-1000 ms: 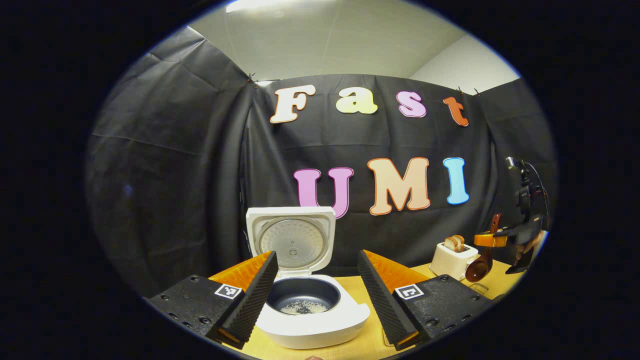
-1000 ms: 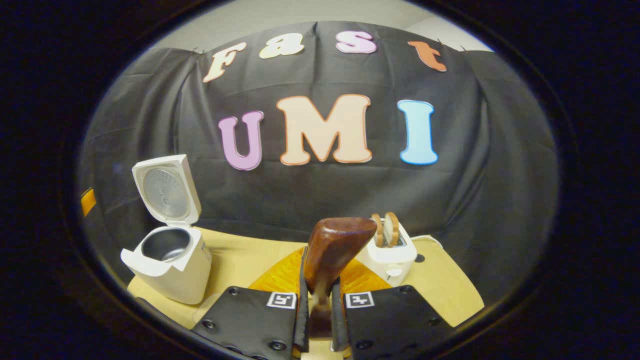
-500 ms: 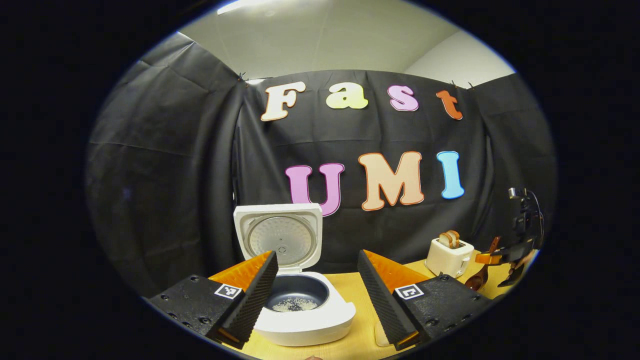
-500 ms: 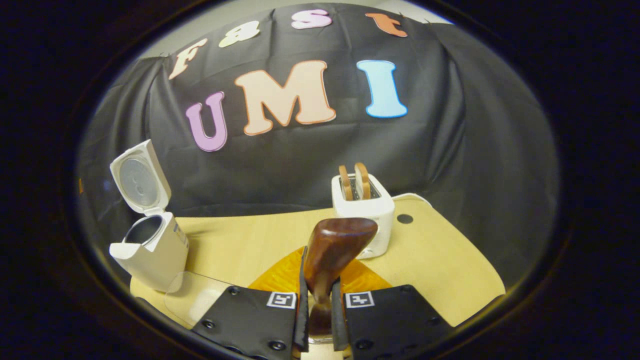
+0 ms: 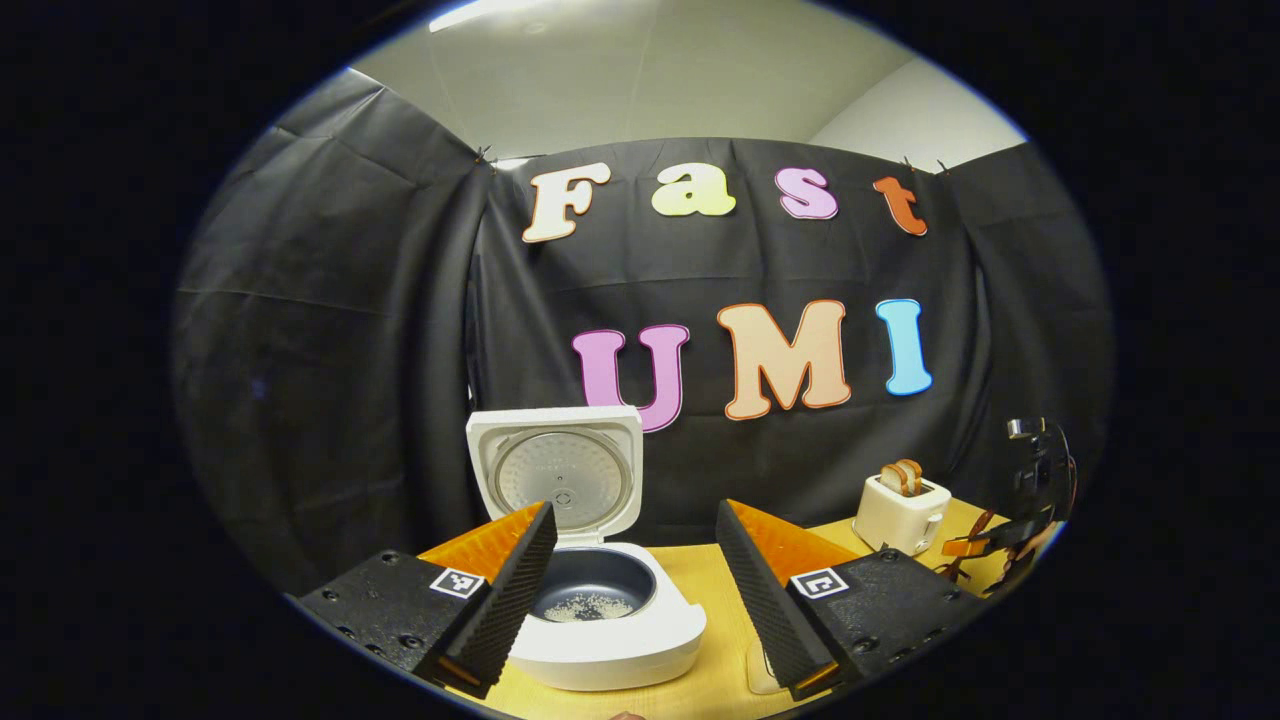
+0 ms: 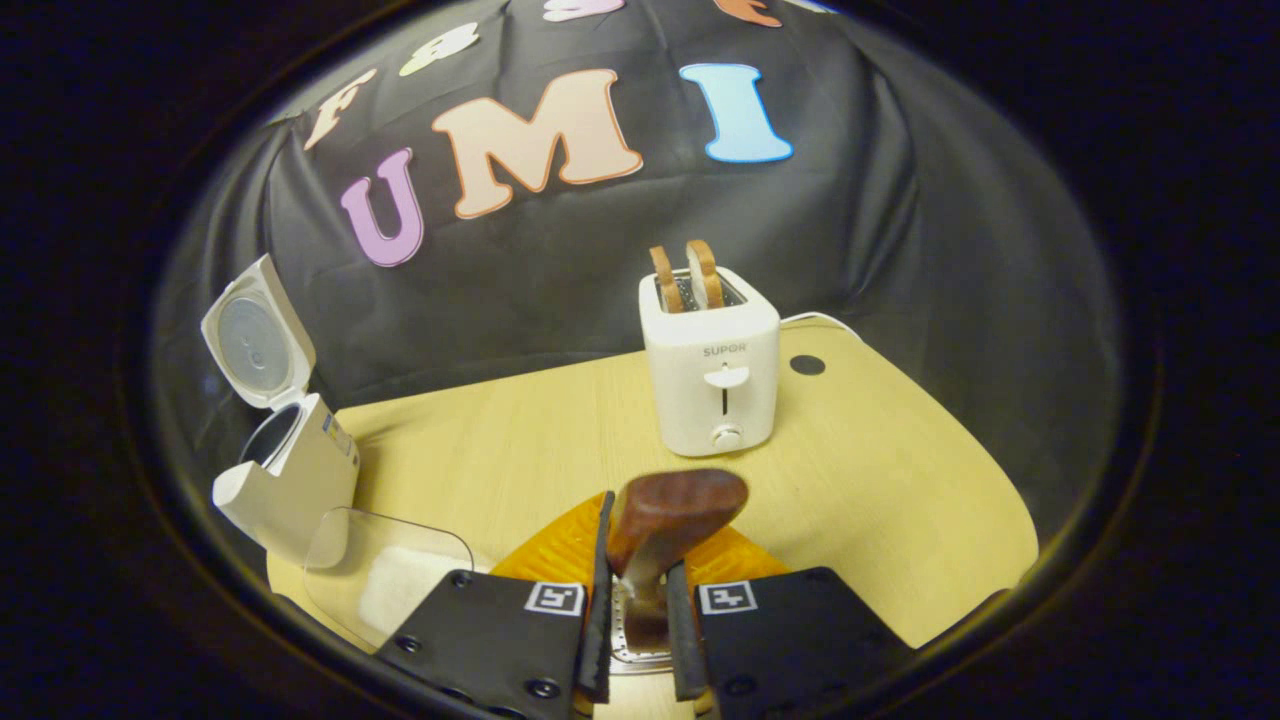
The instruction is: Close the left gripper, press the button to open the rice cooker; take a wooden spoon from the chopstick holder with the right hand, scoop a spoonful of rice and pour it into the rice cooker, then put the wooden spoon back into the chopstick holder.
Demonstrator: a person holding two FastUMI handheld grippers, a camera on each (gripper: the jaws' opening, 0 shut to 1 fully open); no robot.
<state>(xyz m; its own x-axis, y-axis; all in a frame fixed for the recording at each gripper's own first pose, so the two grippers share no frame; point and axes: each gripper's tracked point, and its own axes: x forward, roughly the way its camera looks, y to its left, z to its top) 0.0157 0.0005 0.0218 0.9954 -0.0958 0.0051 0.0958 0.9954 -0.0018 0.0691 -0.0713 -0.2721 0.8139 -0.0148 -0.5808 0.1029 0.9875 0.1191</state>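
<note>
The white rice cooker (image 5: 600,640) stands open on the table, lid (image 5: 555,470) upright, with a little rice in its dark pot (image 5: 590,600). My left gripper (image 5: 635,512) hangs open just in front of it, nothing between its fingers. My right gripper (image 6: 640,565) is shut on the handle of the dark wooden spoon (image 6: 680,500), bowl end pointing forward. Under the handle, between the fingers, shows a perforated metal rim, apparently the chopstick holder (image 6: 630,642). In the left gripper view the right gripper (image 5: 1000,535) sits low at the far right, with the spoon.
A white toaster (image 6: 712,370) with two slices of bread stands mid-table beyond the spoon. A clear container of rice (image 6: 390,580) sits next to the rice cooker (image 6: 285,480). The light wooden table (image 6: 880,470) ends at the black cloth behind.
My right gripper has dropped toward the table with the spoon, tilting downward; the toaster and the rice container have come more into its view. My left gripper drifted slightly and stays open.
</note>
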